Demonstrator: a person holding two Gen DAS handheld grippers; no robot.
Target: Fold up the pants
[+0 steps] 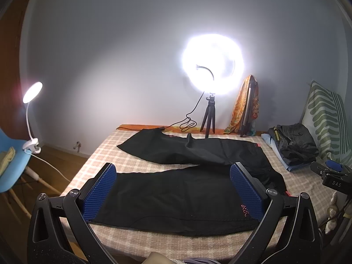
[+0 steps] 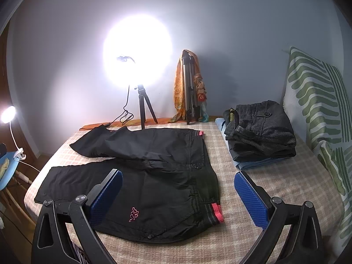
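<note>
Black pants with a small pink logo lie spread flat on the checked bed cover, legs apart in a V toward the left, waistband with red tabs to the right. They also show in the right wrist view. My left gripper is open and empty, hovering above the near leg. My right gripper is open and empty above the waist and hip area; it also shows at the right edge of the left wrist view.
A stack of folded clothes sits at the right of the bed, by a green-striped pillow. A ring light on a small tripod and a folded tripod with a scarf stand at the far edge. A blue chair with a clip lamp stands left.
</note>
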